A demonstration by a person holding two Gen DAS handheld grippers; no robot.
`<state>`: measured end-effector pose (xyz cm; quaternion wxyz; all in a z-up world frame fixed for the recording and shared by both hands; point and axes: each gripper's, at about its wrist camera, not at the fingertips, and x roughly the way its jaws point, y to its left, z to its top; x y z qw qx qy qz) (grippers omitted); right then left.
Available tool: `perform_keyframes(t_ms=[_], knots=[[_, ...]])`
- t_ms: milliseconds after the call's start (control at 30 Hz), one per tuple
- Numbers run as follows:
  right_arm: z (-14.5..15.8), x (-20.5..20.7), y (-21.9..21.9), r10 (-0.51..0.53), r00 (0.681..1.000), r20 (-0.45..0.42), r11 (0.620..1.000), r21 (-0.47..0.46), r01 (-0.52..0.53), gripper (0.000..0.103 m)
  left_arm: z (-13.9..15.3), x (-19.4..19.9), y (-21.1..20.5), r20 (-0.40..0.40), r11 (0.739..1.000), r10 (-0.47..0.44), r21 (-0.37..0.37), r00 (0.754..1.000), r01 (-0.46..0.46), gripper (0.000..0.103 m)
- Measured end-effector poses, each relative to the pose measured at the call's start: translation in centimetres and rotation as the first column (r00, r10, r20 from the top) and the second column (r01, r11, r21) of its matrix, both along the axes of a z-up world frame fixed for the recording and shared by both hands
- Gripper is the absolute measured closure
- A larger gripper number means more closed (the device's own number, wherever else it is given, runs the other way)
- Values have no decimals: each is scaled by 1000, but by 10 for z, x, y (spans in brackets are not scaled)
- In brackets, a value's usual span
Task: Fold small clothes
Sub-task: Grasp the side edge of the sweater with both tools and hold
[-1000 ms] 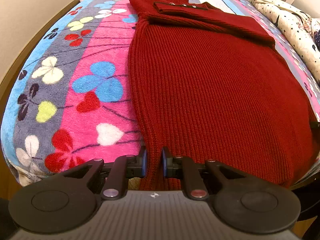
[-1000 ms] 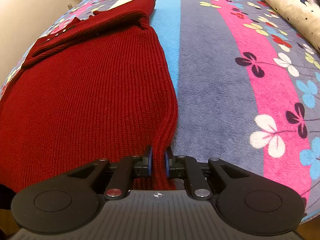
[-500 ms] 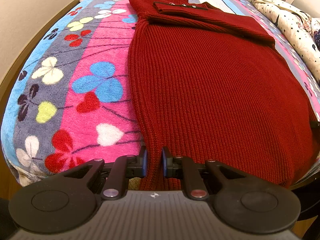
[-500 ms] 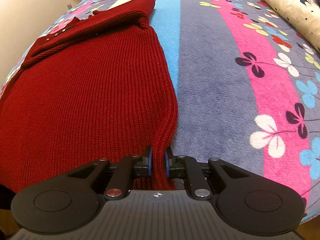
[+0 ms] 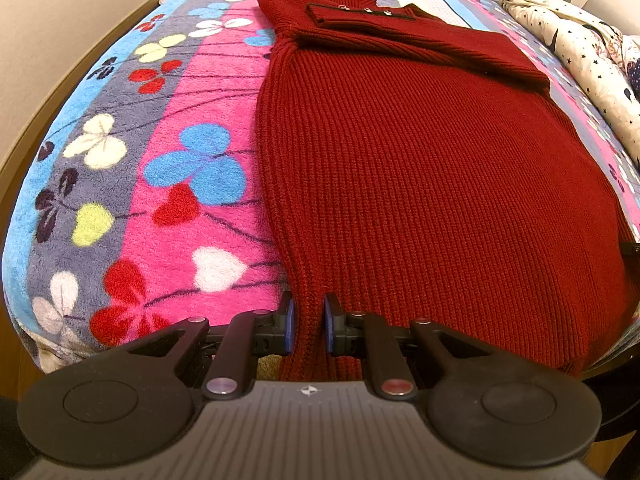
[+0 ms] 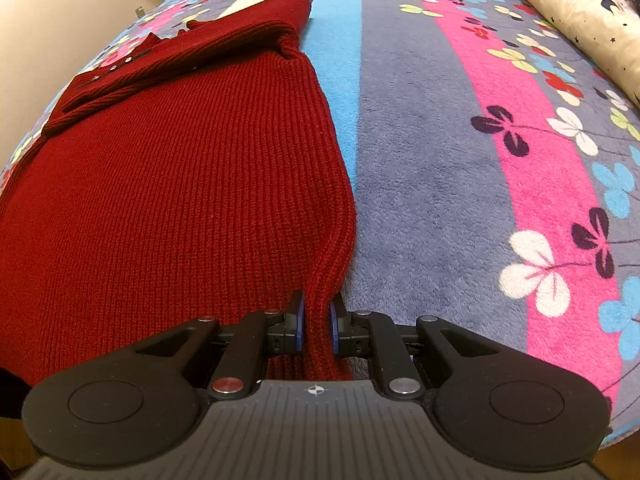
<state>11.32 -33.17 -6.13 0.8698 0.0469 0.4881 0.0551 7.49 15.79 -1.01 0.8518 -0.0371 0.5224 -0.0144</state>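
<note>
A dark red ribbed knit sweater [image 5: 420, 168] lies flat on the bed, hem toward me, with its sleeves folded across the chest near the collar. My left gripper [image 5: 308, 322] is shut on the sweater's hem at its left bottom corner. My right gripper [image 6: 317, 322] is shut on the hem at the sweater's [image 6: 172, 208] right bottom corner. Both hold the fabric at the near edge of the bed.
A fleece blanket [image 5: 132, 184] with coloured stripes and flower prints covers the bed [image 6: 460, 168]. A cream star-print duvet [image 5: 580, 48] lies bunched along the right side and also shows in the right wrist view [image 6: 580, 8]. A beige wall [image 5: 60, 20] runs along the left.
</note>
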Motion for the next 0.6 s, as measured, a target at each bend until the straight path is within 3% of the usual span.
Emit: perform_keyframes(t_ms=[600], knots=[[-1, 0, 2, 5, 1000, 1, 1000, -10, -5, 88, 0, 0, 0, 0, 1000, -1, 1, 1000, 1, 88]])
